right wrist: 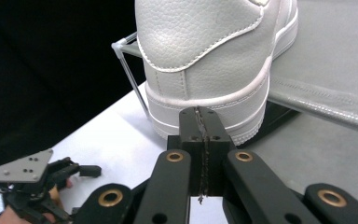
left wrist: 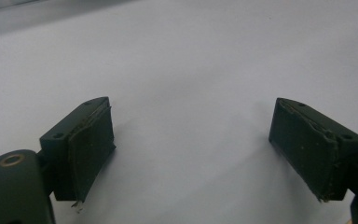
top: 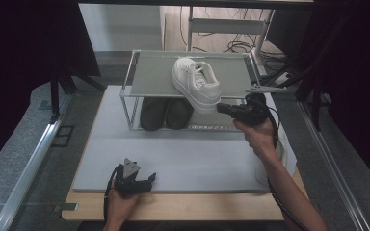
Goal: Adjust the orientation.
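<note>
A white sneaker [top: 197,82] lies on the top shelf of a wire shoe rack [top: 149,72], its heel hanging over the shelf's front edge. My right gripper [top: 220,109] is shut with nothing between its jaws. In the right gripper view its tips [right wrist: 200,114] sit right at the sole of the sneaker's heel [right wrist: 205,56]; I cannot tell whether they touch. My left gripper [top: 150,179] rests low over the grey mat near the table's front left. It is open, with bare mat between its pads [left wrist: 191,121].
A dark pair of shoes [top: 166,113] stands on the rack's lower level. Partly hidden behind my right forearm, a white object [top: 284,154] lies at the mat's right edge. The grey mat [top: 173,154] covers a wooden table [top: 197,207]. Dark curtains flank both sides.
</note>
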Demonstrator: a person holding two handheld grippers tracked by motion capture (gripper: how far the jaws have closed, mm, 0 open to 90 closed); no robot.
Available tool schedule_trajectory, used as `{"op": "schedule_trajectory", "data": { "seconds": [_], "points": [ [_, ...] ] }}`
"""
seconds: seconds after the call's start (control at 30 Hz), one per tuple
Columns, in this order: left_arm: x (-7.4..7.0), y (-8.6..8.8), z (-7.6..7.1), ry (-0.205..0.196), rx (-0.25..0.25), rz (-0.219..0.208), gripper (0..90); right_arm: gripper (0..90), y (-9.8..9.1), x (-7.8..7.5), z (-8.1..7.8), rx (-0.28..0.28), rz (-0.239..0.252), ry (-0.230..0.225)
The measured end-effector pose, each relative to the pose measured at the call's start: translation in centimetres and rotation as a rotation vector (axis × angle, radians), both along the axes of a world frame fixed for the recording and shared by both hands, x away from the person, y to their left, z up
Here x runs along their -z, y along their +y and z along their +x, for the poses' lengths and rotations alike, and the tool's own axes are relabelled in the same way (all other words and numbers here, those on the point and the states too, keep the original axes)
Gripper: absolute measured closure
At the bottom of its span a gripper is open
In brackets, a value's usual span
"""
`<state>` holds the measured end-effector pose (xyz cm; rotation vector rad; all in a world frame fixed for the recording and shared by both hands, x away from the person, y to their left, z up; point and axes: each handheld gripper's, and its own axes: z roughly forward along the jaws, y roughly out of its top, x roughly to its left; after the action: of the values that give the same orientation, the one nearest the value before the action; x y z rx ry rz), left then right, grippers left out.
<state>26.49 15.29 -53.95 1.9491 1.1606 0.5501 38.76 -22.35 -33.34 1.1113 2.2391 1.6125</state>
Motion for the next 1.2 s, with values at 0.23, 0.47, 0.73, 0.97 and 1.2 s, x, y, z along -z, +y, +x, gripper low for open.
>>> {"op": "schedule_trajectory", "data": {
  "seconds": [0.23,0.47,0.73,0.97,1.2],
  "points": [
    [0.0,0.0,0.0,0.0,0.0,0.0,13.6,90.0,0.8,0.1,0.6,-0.011,0.001,0.006],
    [0.0,0.0,0.0,0.0,-0.001,-0.002,13.7,90.0,2.9,0.3,2.0,-0.024,0.003,0.013],
    [0.0,0.0,0.0,0.0,-0.001,-0.002,13.6,90.0,4.8,0.5,3.4,-0.028,-0.002,0.025],
    [0.0,0.0,0.0,0.001,0.0,-0.002,13.6,90.0,6.6,0.6,4.7,-0.025,-0.012,0.031],
    [0.0,0.0,0.0,0.0,0.0,-0.001,13.6,90.0,8.7,0.8,5.9,-0.027,-0.01,0.031]
  ]
}}
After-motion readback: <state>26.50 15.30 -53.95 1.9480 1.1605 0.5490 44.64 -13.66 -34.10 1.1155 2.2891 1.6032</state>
